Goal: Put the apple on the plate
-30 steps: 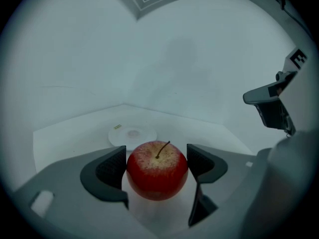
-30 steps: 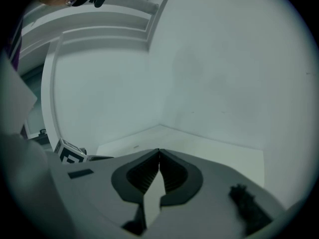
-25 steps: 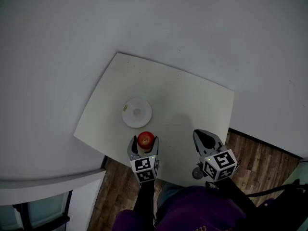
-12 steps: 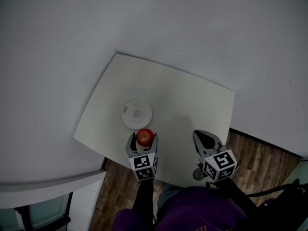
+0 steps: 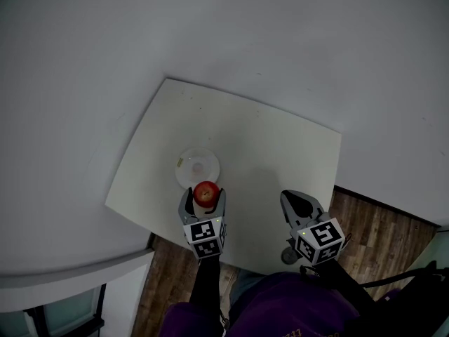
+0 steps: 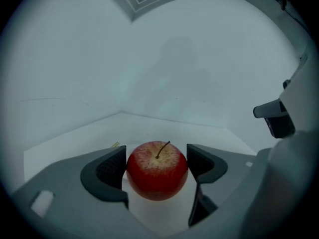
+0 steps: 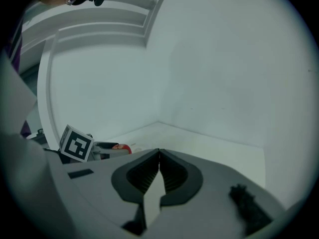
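Inside clamped left hand-held gripper point(image 6: 157, 159): apple point(image 6: 157, 176)

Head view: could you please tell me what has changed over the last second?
The left gripper, its fingers shut on the apple, carried it forward, away from the person, up to the near rim of the plate. Nothing was taken hold of or let go. The plate, the table and the shut, empty right gripper stayed put.

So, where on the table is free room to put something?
Bare: the right half of the table, between plate and right gripper, and its far-left corner. Crowded: near left, where the left gripper holds the apple by the plate.
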The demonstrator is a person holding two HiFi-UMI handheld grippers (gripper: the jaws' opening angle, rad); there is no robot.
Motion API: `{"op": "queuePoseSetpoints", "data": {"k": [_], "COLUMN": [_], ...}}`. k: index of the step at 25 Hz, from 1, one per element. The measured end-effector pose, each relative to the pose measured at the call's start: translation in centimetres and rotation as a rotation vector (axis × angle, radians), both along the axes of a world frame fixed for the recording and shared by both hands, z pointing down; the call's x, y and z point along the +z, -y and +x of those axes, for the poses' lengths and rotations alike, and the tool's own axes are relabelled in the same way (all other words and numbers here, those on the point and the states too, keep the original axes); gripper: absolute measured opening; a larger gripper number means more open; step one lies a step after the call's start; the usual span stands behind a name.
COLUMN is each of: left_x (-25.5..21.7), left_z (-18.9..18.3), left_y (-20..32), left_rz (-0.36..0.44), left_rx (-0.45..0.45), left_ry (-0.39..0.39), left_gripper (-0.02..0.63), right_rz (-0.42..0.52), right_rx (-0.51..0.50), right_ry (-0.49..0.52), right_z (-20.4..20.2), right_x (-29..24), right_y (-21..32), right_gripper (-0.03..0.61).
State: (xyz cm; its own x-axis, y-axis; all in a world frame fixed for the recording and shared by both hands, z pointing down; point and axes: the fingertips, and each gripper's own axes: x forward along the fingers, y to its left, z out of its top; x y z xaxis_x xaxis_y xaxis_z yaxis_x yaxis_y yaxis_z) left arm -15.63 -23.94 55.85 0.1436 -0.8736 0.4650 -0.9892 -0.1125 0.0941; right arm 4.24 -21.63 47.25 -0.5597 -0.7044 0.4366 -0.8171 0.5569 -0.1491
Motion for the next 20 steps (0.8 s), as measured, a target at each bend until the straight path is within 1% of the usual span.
{"op": "queuePoseSetpoints", "data": {"k": [20], "left_x": [-0.2], "left_z": [-1.8], "left_y": [3.5], "left_rz": [0.012], "left_rx": [0.015], "left_ry": [0.044], "left_gripper": [0.385], "right_rz": [-0.031], "right_rx": [0.013], "right_ry": [-0.010], "right_z": [0.0], "right_x": [1.1], "right_y": [0.9], "right_gripper": [0.012]}}
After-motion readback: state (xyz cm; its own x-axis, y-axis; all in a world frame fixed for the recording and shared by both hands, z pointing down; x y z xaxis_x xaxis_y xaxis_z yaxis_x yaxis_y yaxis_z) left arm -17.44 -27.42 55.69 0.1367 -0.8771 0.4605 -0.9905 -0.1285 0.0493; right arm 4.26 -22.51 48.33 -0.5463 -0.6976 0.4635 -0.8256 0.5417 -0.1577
